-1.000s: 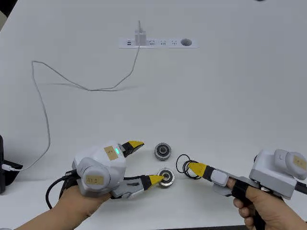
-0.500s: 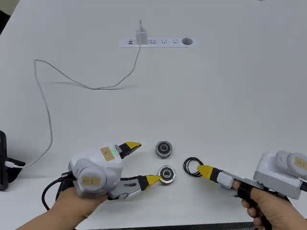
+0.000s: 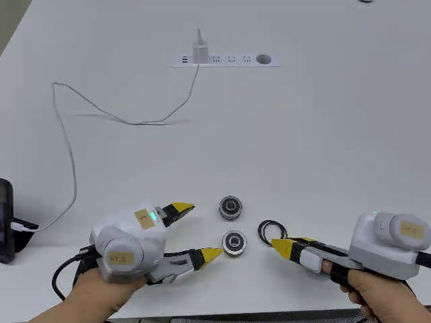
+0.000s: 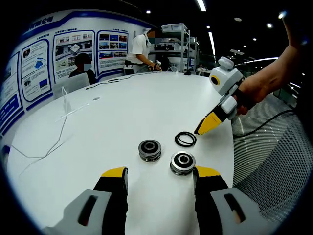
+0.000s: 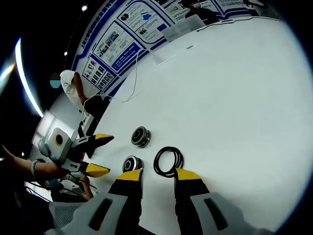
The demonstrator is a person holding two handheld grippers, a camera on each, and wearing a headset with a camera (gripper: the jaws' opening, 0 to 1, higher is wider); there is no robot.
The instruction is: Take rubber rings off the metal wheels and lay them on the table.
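On the white surface (image 3: 303, 155), my left gripper (image 3: 199, 230) waits with jaws wide open and empty, ready for a wheel. My right gripper (image 3: 281, 246) has its jaws a little open and empty too, since the rubber rings (image 3: 271, 232) already lie flat beside the near wheel (image 3: 234, 242). A second ago its tip touched them; now it has backed off.

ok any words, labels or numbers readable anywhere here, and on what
Nothing can be read.
Tan paper stickers on the white left gripper: handwriting too small to read.
Tan paper sticker on the white right gripper: too small to read.
Blue-and-white wall posters: print blurred.
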